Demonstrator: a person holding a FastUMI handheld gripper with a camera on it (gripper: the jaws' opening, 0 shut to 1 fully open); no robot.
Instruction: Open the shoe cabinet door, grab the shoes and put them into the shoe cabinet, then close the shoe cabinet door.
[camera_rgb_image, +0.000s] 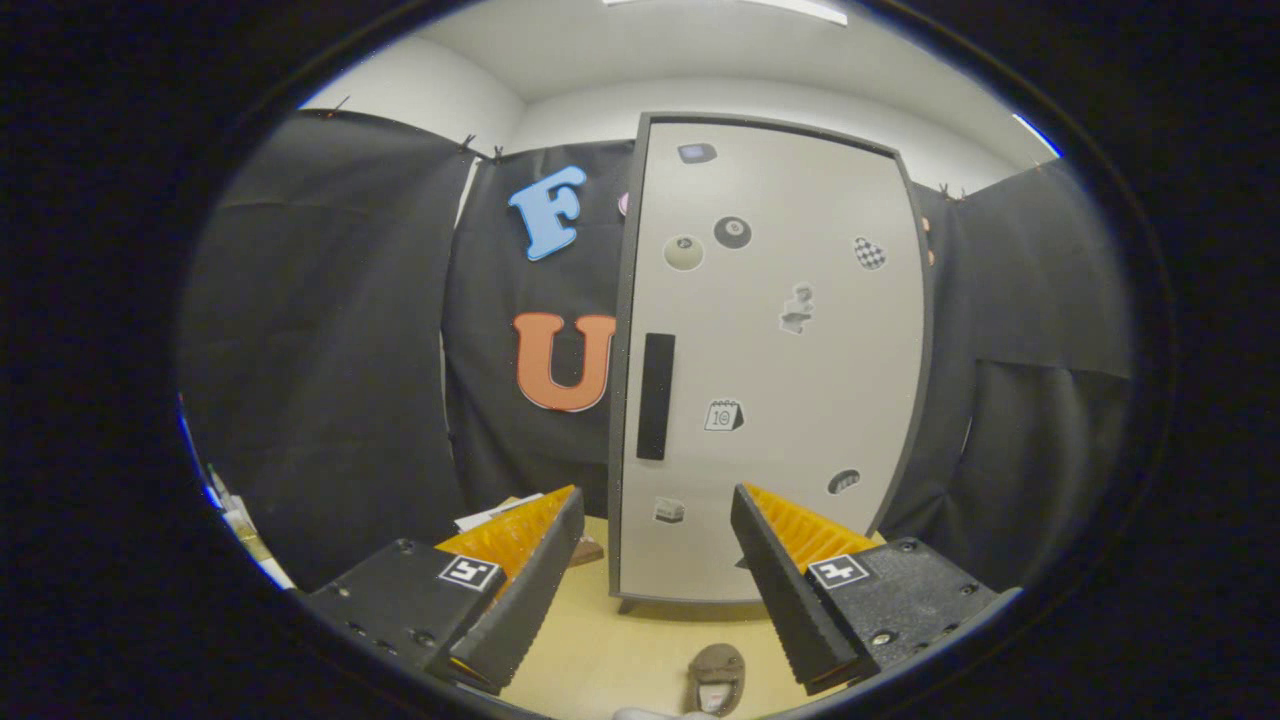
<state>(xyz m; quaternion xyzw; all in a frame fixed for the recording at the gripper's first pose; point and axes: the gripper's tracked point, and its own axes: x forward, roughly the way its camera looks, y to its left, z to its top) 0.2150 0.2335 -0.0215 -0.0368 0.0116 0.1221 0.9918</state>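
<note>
A tall light-grey shoe cabinet (770, 360) with a dark frame stands ahead of me on the pale wooden floor, its door shut. A black vertical handle (656, 396) sits near the door's left edge, and several stickers dot the door. My gripper (657, 505) is open, its fingers spread wide and holding nothing, pointing at the cabinet's lower part. A brown shoe (717, 679) lies on the floor below, between the fingers and closer to me than the cabinet. Another brownish thing (585, 550) lies on the floor by the cabinet's left foot, partly hidden by the left finger.
Black cloth walls surround the cabinet on both sides. Some papers (495, 514) lie on the floor to the left of the cabinet, behind the left finger. A white object (650, 714) peeks in at the floor nearest me.
</note>
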